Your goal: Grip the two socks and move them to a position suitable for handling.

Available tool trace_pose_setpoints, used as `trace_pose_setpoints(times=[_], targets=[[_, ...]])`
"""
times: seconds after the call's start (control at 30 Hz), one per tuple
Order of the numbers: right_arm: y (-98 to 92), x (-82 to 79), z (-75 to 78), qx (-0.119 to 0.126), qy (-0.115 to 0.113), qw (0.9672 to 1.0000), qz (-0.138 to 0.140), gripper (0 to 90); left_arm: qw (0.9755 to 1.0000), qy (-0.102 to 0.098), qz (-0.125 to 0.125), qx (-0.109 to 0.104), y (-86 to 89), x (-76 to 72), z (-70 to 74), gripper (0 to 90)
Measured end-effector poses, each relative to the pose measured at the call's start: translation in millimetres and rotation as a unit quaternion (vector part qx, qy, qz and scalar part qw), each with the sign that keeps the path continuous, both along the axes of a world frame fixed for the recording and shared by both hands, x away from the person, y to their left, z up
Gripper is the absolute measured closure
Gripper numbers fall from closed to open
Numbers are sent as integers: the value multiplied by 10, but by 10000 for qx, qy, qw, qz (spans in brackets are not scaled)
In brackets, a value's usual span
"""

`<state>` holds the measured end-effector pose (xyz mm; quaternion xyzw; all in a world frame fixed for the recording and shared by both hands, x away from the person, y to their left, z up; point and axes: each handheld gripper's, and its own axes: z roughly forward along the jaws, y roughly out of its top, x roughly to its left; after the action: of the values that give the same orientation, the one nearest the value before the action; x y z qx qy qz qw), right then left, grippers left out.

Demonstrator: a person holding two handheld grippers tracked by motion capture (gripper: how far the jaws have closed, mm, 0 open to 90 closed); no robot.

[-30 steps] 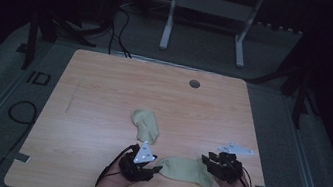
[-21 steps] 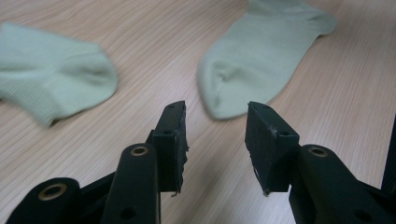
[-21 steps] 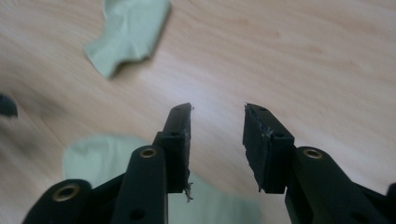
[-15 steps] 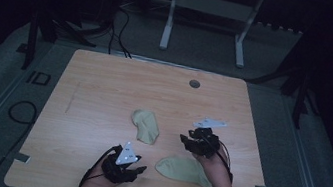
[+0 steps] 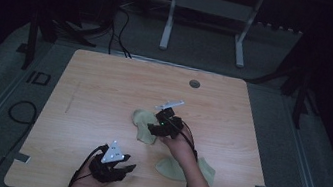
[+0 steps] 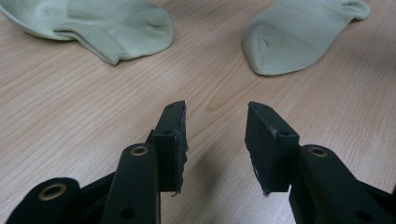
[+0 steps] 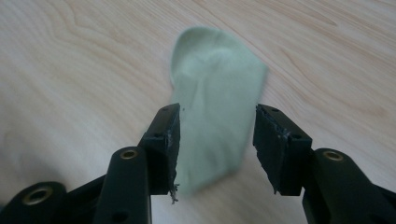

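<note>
Right claw (image 5: 158, 125) has moved from the near sock (image 5: 178, 168) to the far sock (image 5: 143, 123) mid-bench (image 5: 104, 89), jaws just opening, unpressed astride it. Left claw (image 5: 115, 164), open and empty, has drifted leftward; its view shows both socks ahead.

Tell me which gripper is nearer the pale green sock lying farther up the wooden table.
Right. The right gripper hangs over the far pale green sock, jaws open astride it; the left gripper sits apart, near the front edge.

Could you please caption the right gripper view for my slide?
Right gripper, jaws open, poised over a pale green sock on the wooden table.
</note>
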<state>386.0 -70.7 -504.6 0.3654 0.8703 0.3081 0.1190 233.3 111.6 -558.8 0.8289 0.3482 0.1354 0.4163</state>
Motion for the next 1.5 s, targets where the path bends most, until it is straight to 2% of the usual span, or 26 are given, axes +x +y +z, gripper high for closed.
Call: trace_pose_setpoints(times=[0.2,0.37,0.4,0.5,0.53,0.57,0.67,0.7,0.73,0.77,0.8,0.83,0.9,0.97,1.2,1.37,1.5], targets=[[268,180,-99,-237,-20,9997,-3,442,10000,-29,41,-38,17,-6,-2,580],[346,251,-161,-301,16,9995,-17,434,10000,3,46,-54,27,-8,-9,580],[380,311,-260,-482,61,9988,-48,434,10000,9,34,-41,24,-15,-13,580],[382,350,-315,-574,71,9982,-122,433,10000,23,26,-72,24,-15,-16,580],[376,366,-340,-572,95,9982,-124,432,10000,21,28,-61,25,-14,-16,580],[372,386,-391,-561,261,9981,-80,429,10000,37,25,-78,26,-12,-19,580],[369,390,-410,-474,320,9984,-25,441,10000,40,34,-66,26,-12,-25,580],[372,388,-408,-492,322,9983,10,461,10000,50,28,-63,29,-12,-28,580],[380,379,-404,-475,359,9982,96,560,10000,55,34,-67,31,-14,-33,580],[380,379,-404,-475,359,9982,96,560,10000,56,35,-56,32,-16,-35,580],[399,374,-395,-463,411,9979,194,686,10000,54,38,-51,34,-17,-37,580],[399,374,-395,-463,411,9979,194,686,10000,50,53,-65,38,-18,-37,580],[428,366,-385,-461,504,9973,277,784,9999,36,76,-71,42,-18,-34,580],[475,357,-367,-611,473,9964,336,829,9999,27,85,-71,51,-20,-28,580],[391,333,-274,-649,356,9965,379,844,9999,47,80,-77,48,-24,-40,580],[168,343,-39,-647,217,9969,388,844,9999,33,76,-57,41,-25,-38,579],[41,353,73,-664,156,9971,338,844,9999,55,78,-52,35,-16,-50,580]])
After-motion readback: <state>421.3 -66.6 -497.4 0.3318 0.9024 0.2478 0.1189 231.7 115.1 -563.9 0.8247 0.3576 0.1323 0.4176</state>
